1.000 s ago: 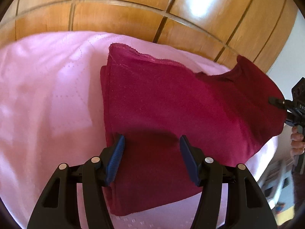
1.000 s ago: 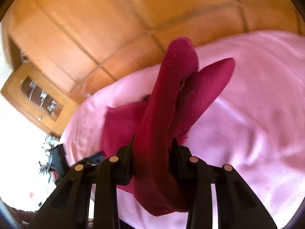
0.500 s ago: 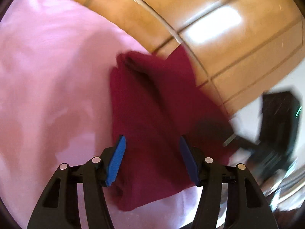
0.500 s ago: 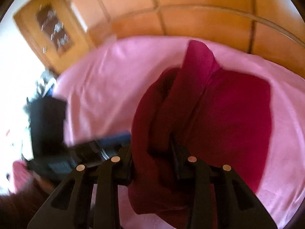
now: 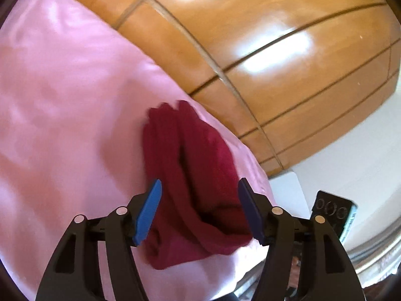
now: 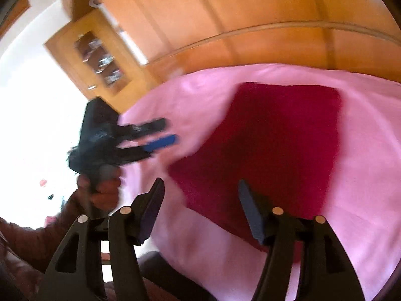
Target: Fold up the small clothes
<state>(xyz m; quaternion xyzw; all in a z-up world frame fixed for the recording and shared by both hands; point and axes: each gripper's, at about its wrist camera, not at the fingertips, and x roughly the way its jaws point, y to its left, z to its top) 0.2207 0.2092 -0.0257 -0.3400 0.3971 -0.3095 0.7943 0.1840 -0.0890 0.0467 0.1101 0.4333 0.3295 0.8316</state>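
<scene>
A dark red garment [image 5: 195, 175] lies folded on the pink bed cover [image 5: 62, 125], near the cover's right edge. My left gripper [image 5: 199, 210] is open, its blue-padded fingers either side of the garment's near end, holding nothing. In the right wrist view the garment [image 6: 270, 145] lies flat as a folded rectangle. My right gripper [image 6: 199, 210] is open and empty just short of its near corner. The left gripper [image 6: 155, 135] shows blurred at the left there, held in a hand.
A wooden headboard [image 5: 250, 37] runs behind the bed. A wooden cabinet [image 6: 97, 55] stands at the far left in the right wrist view. The bed edge [image 5: 250, 263] drops off at the lower right, with a white object [image 5: 288, 193] beyond.
My right gripper has let go of the garment and opened; the lifted part now lies folded over the rest. Both grippers have swung round, the left staying open.
</scene>
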